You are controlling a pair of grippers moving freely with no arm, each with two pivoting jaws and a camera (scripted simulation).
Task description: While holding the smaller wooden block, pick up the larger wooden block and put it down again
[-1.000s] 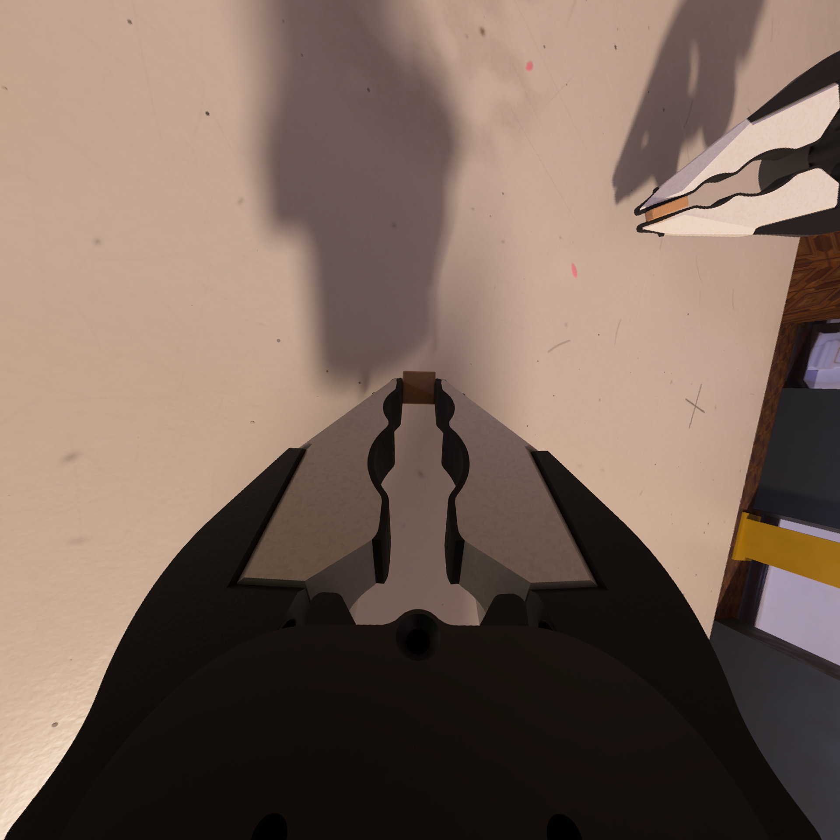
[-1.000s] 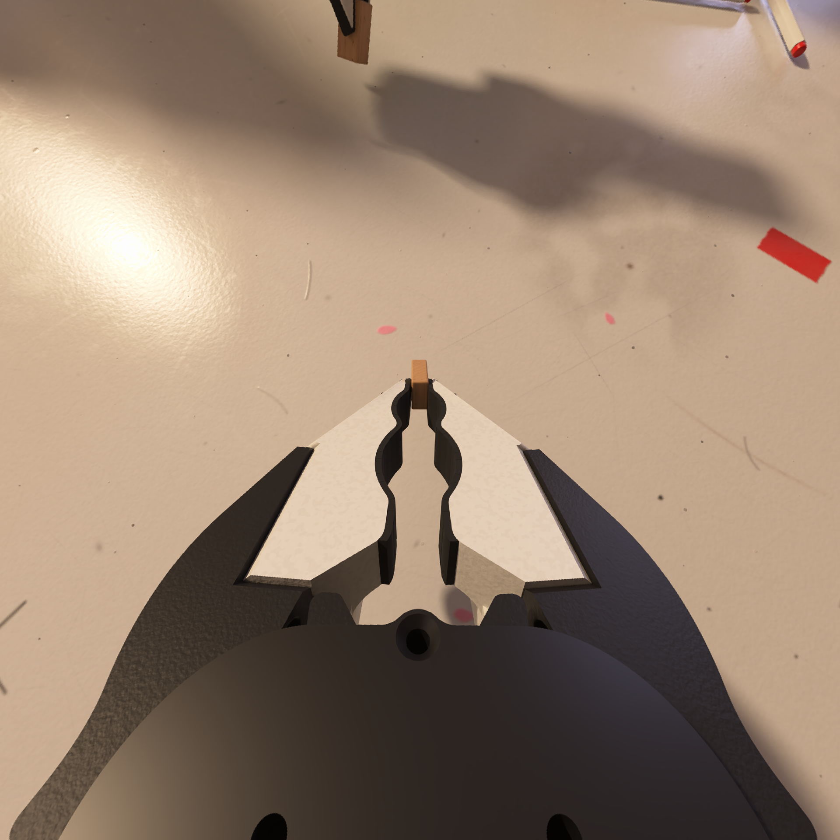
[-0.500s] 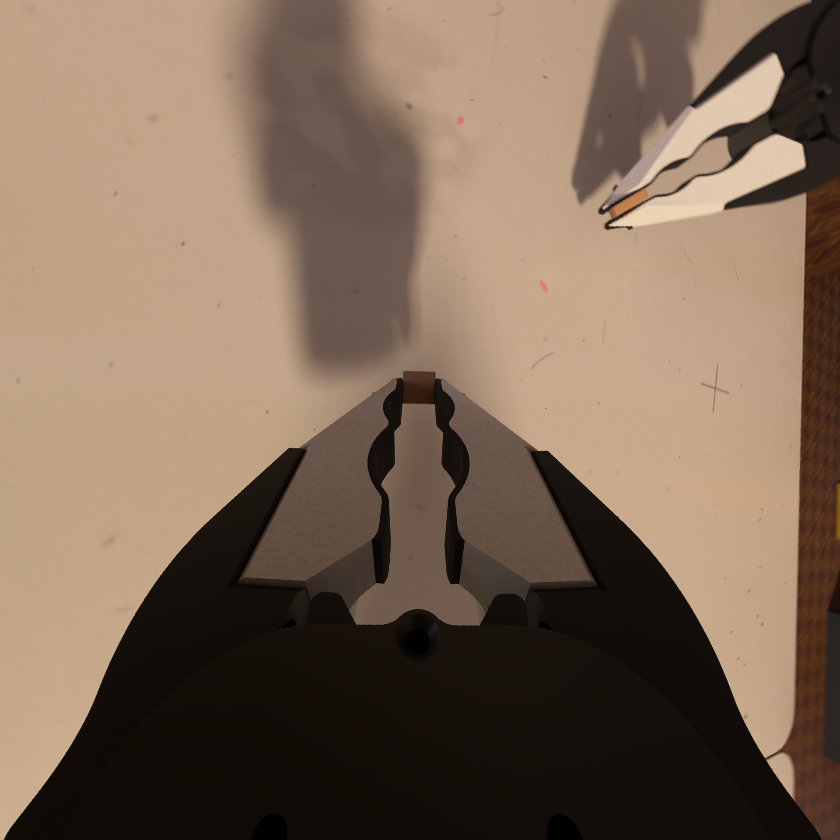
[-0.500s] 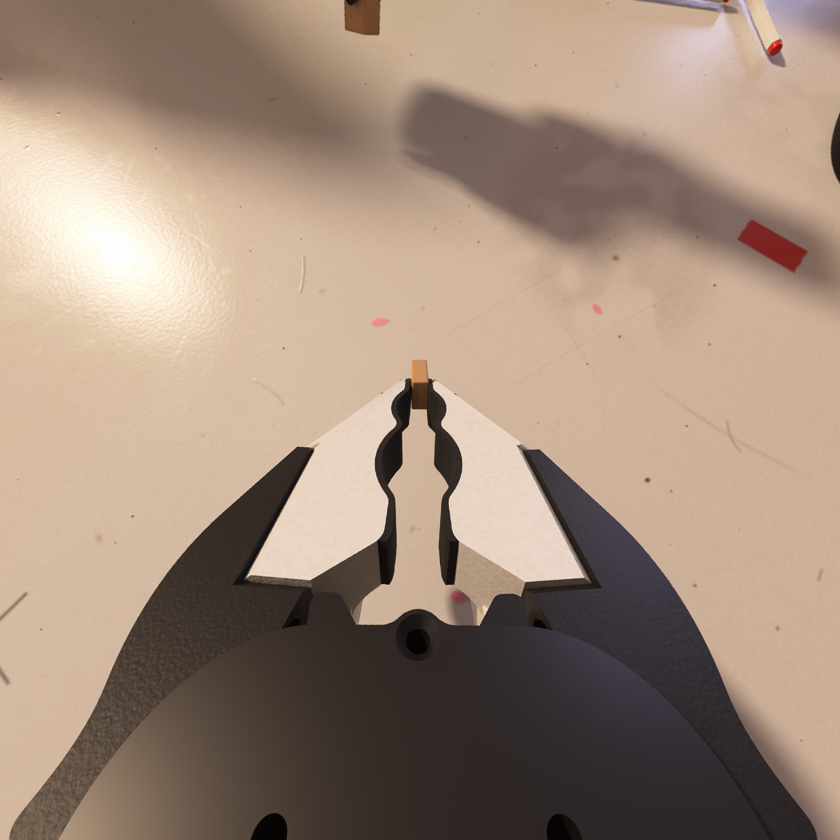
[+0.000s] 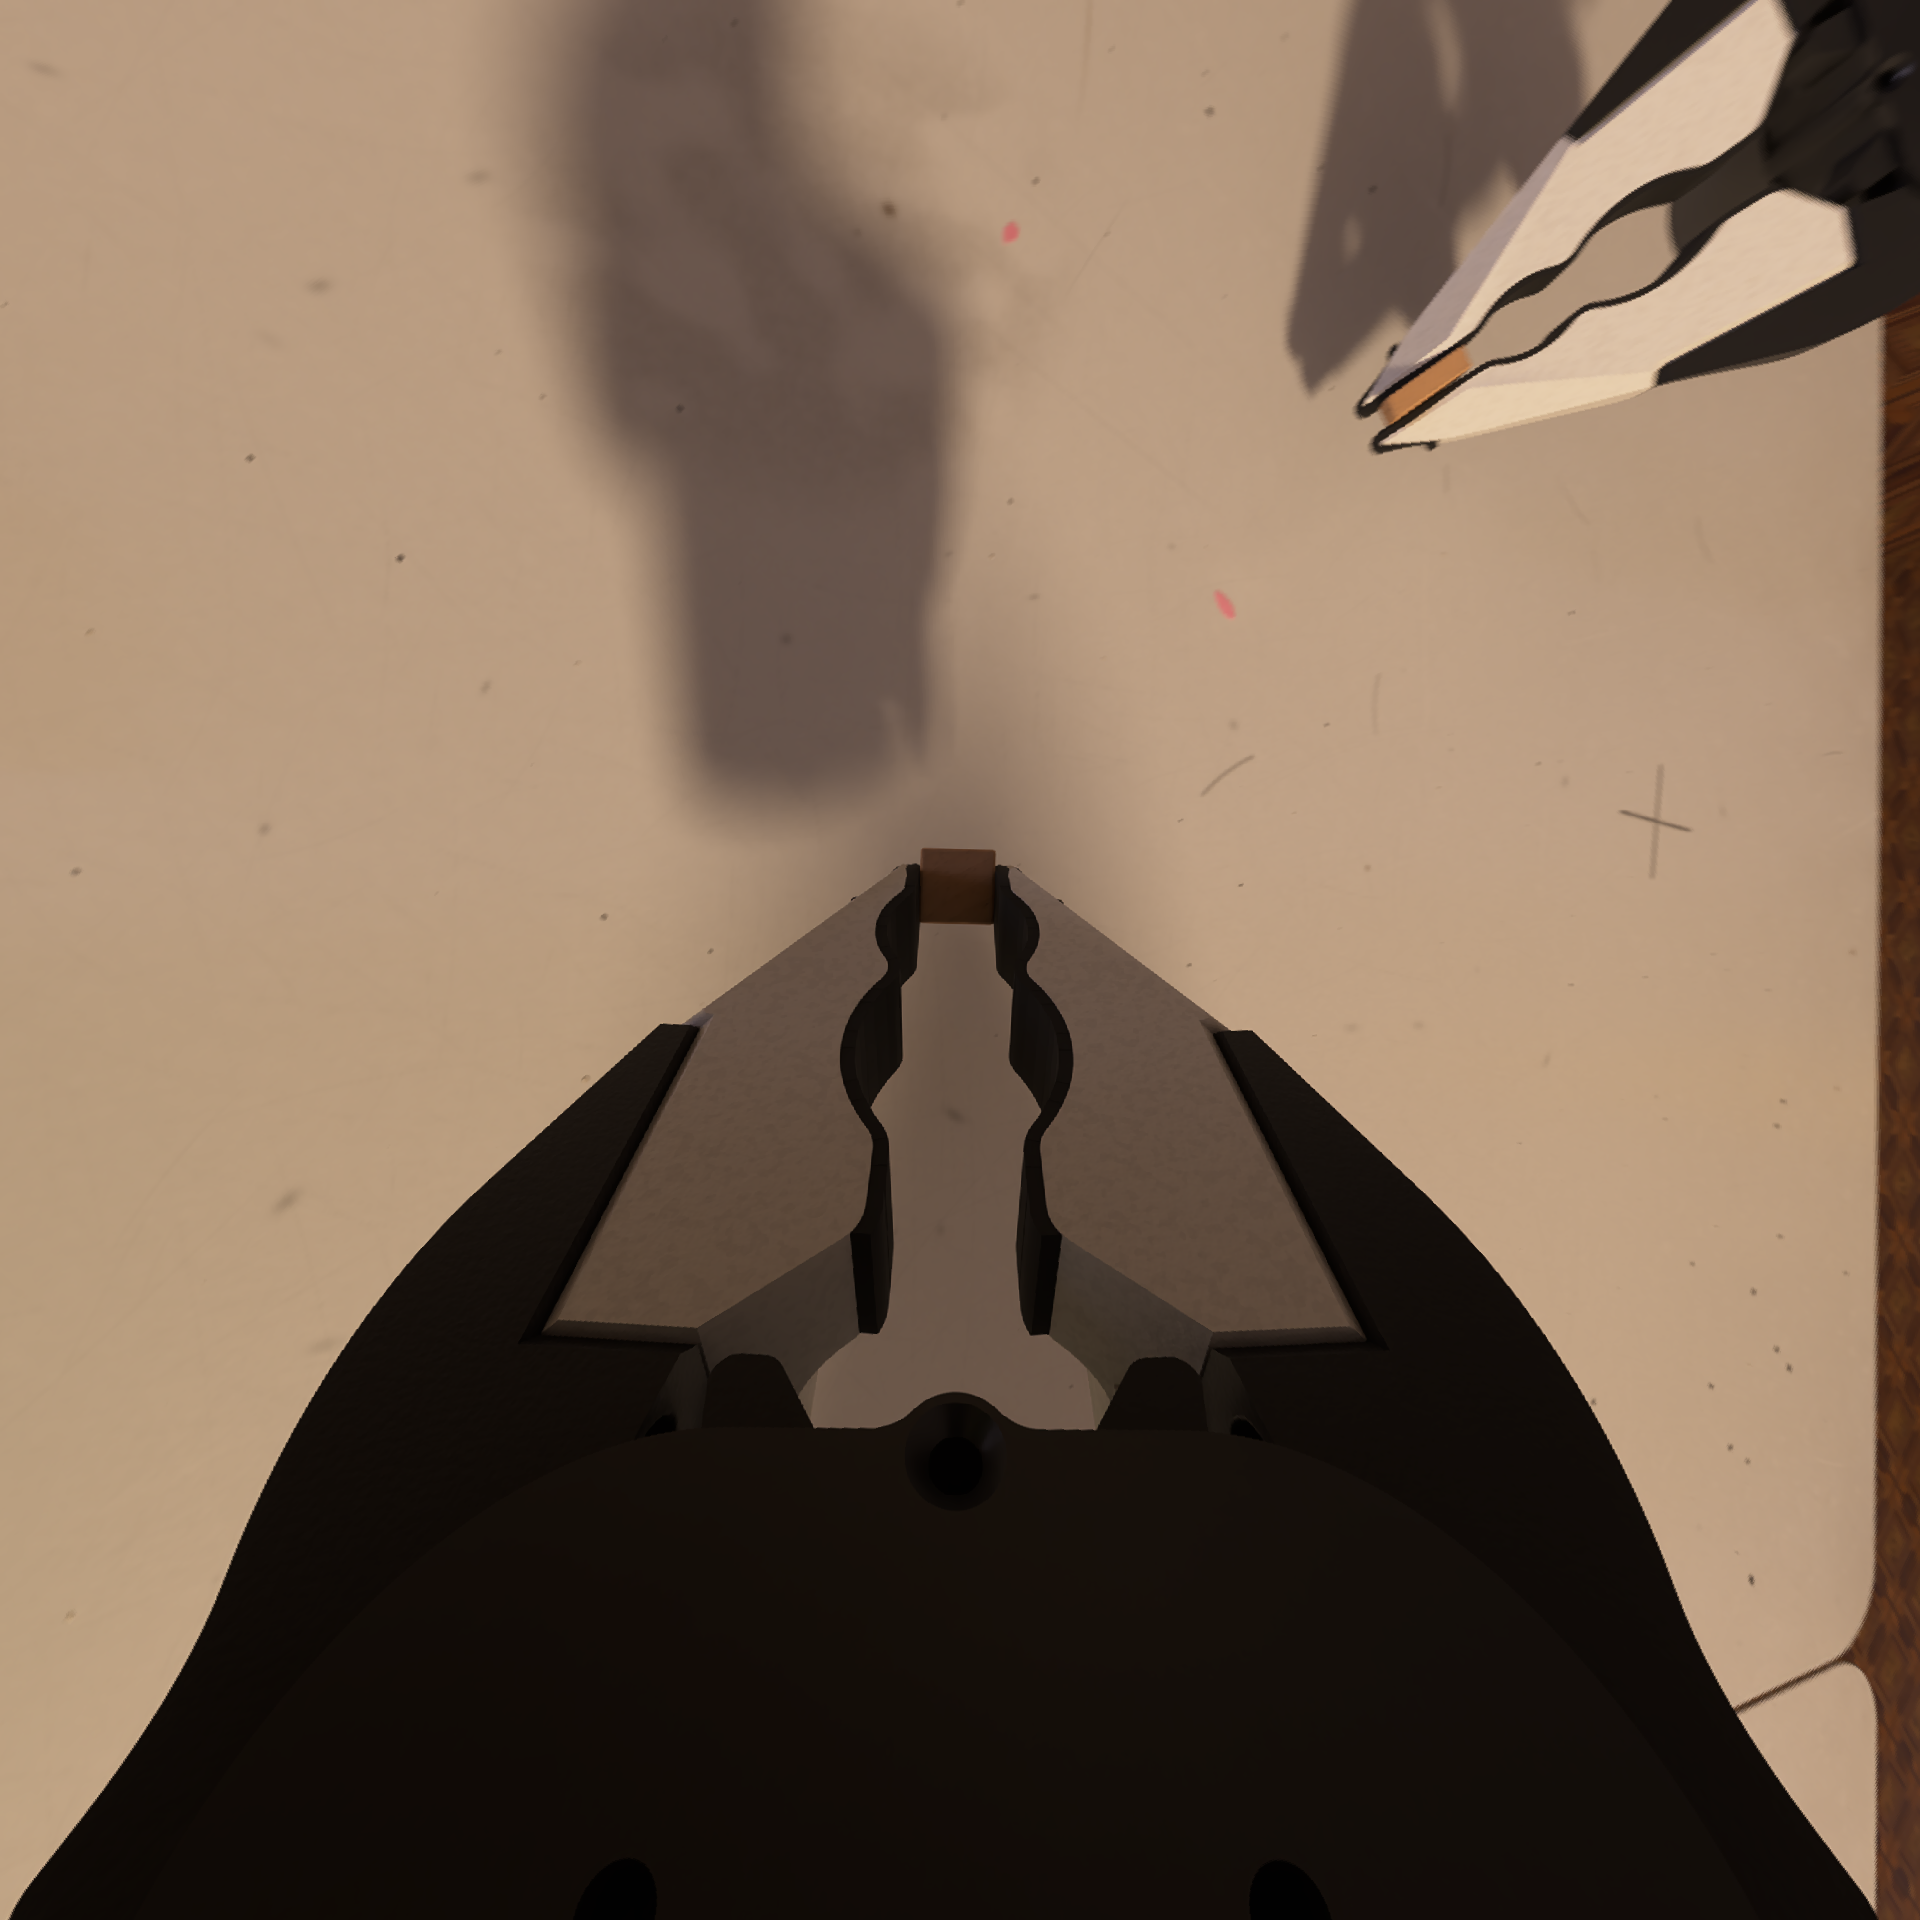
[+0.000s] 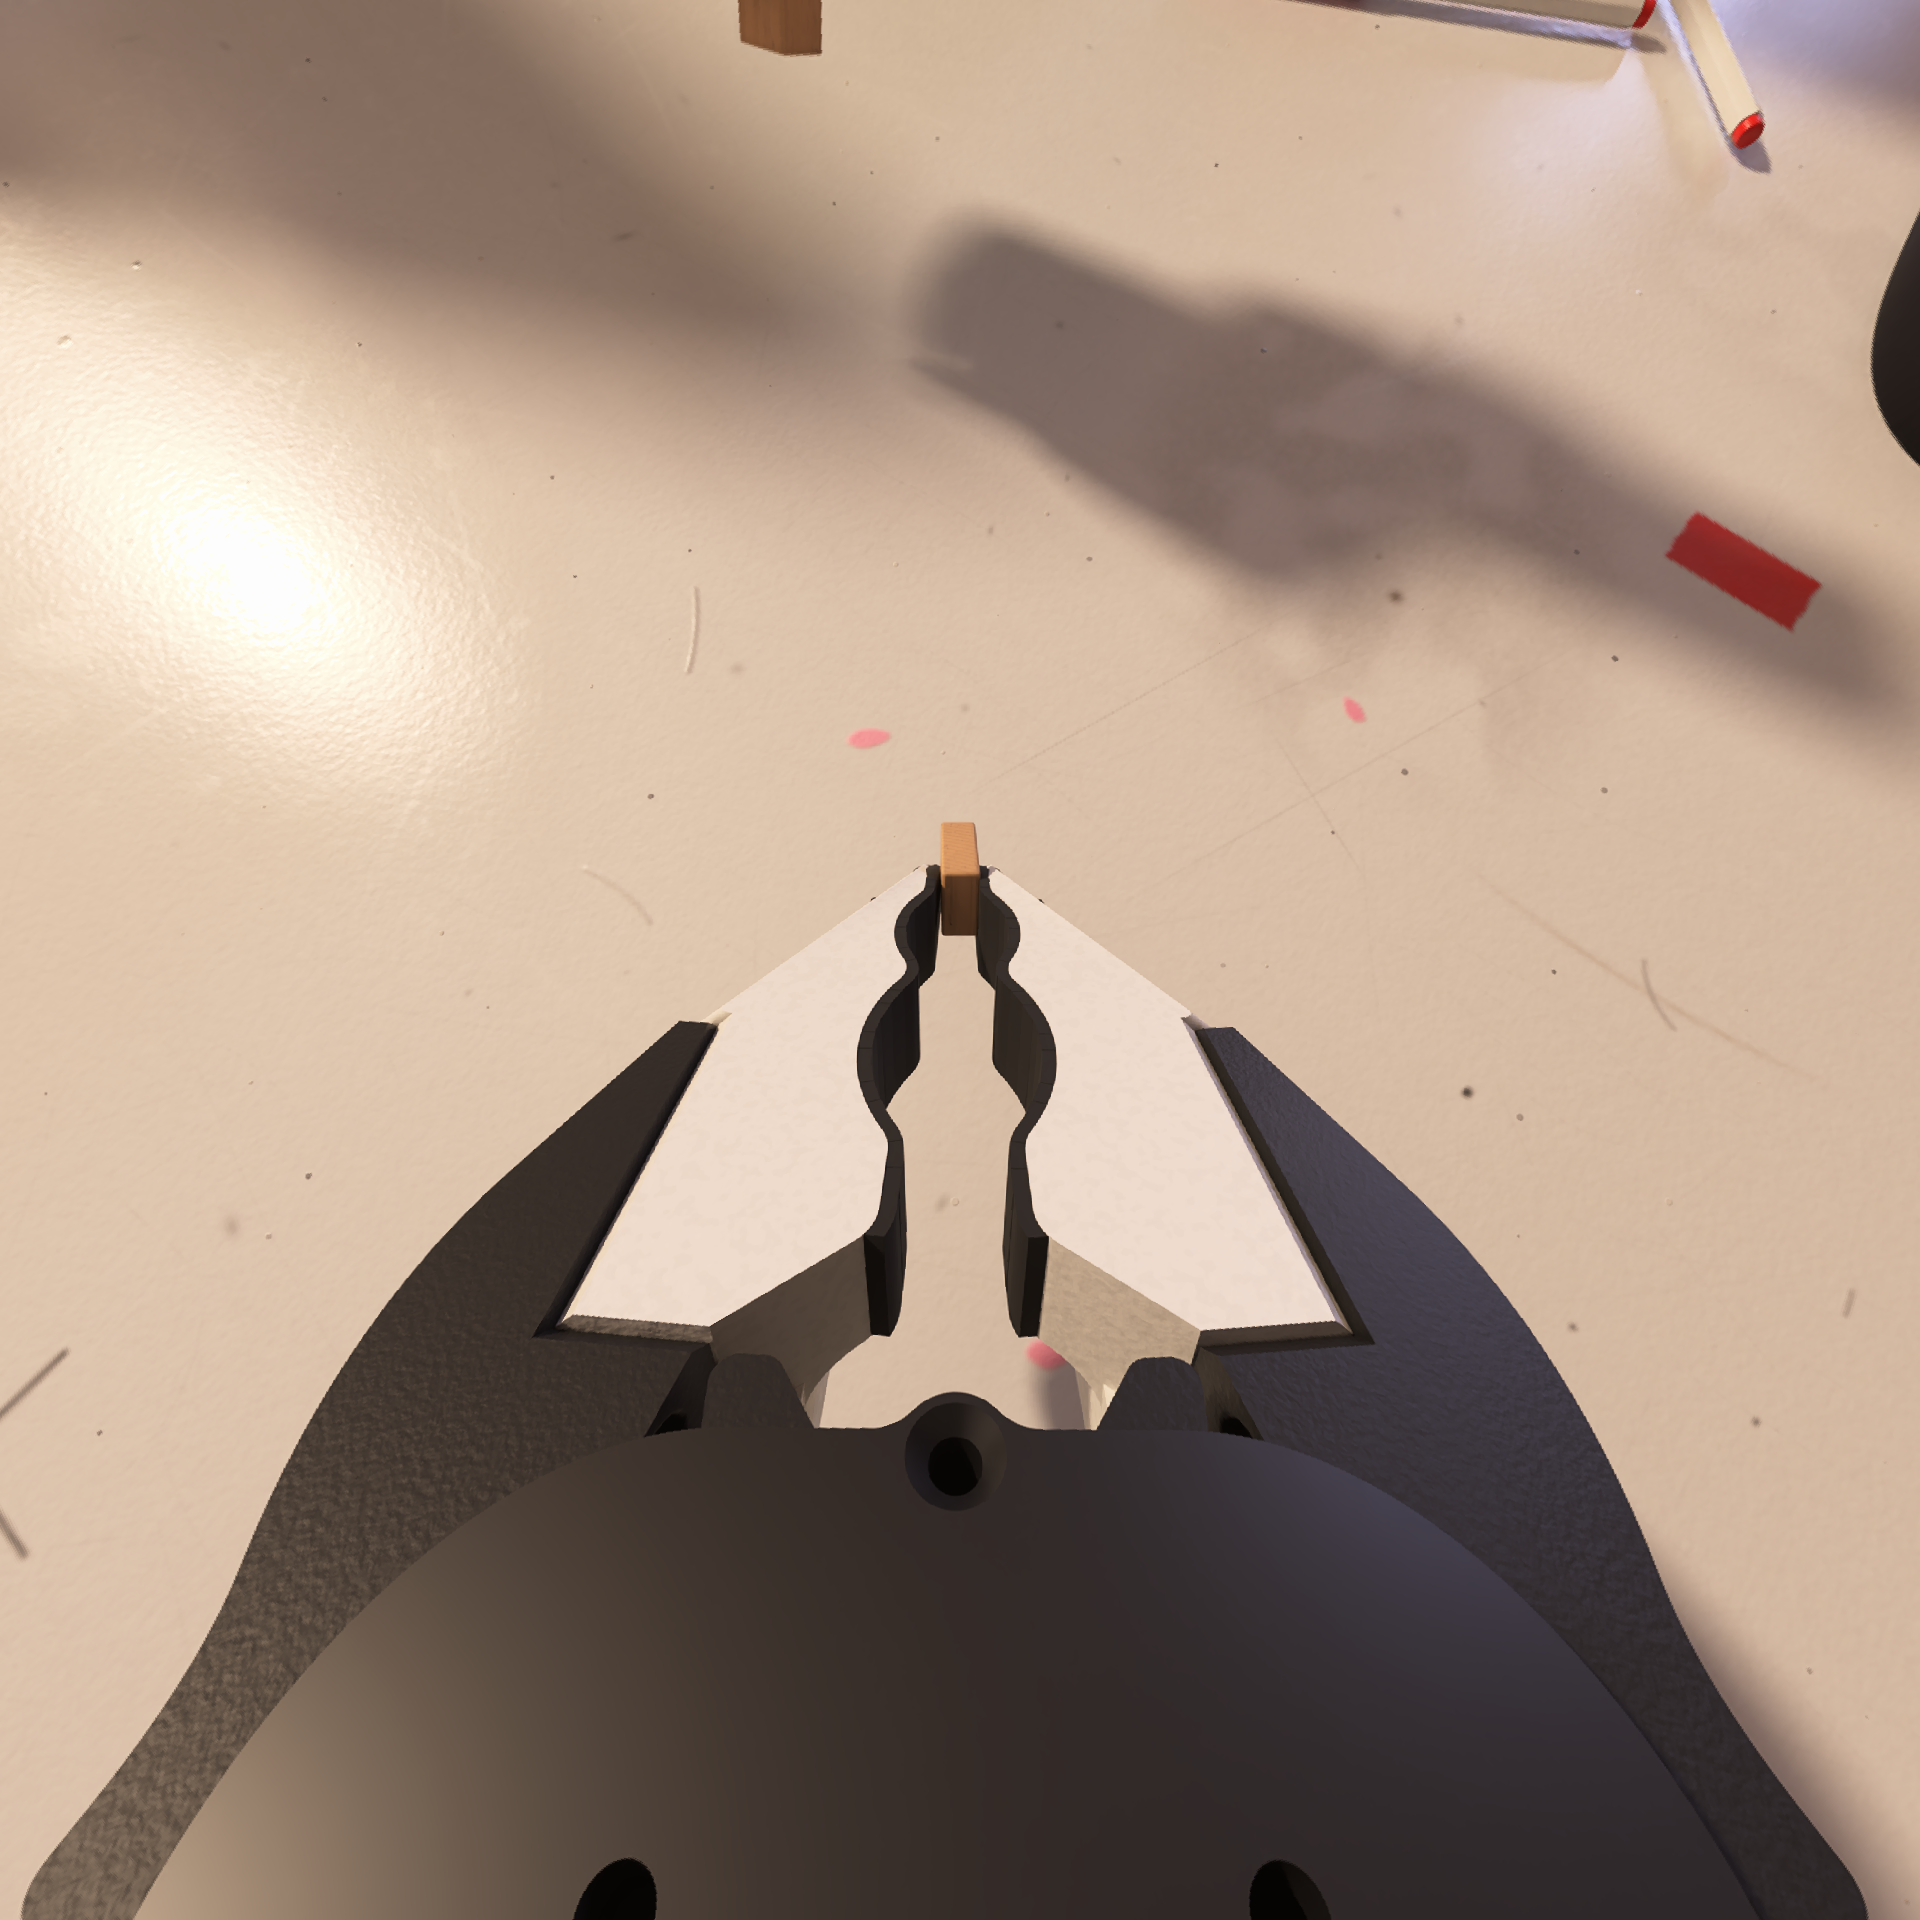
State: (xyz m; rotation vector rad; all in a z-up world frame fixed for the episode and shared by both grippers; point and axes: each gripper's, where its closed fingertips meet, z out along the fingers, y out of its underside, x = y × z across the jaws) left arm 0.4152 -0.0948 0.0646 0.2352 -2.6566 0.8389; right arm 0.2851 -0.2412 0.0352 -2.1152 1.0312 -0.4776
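My left gripper (image 5: 958, 885) is shut on the larger wooden block (image 5: 958, 883), a brown block wedged between the fingertips and held above the beige table (image 5: 416, 727). The bottom of that block also shows at the top edge of the right wrist view (image 6: 781, 26). My right gripper (image 6: 958, 883) is shut on the smaller wooden block (image 6: 958, 860), a thin light-orange piece standing on edge between the tips, above the table. In the left wrist view the right gripper (image 5: 1397, 416) shows at the upper right with the small block (image 5: 1432, 382) in its tips.
The table's right edge (image 5: 1883, 935) runs vertically, with dark wood floor (image 5: 1903, 1143) beyond it. In the right wrist view a red tape strip (image 6: 1743, 569), white red-tipped markers (image 6: 1720, 88) and a dark object (image 6: 1903, 353) lie at the far right.
The left wrist view has turned, so the table edge now runs straight. The right gripper has shifted left and up in it. The larger block has slid toward the right view's top edge. Both grips hold.
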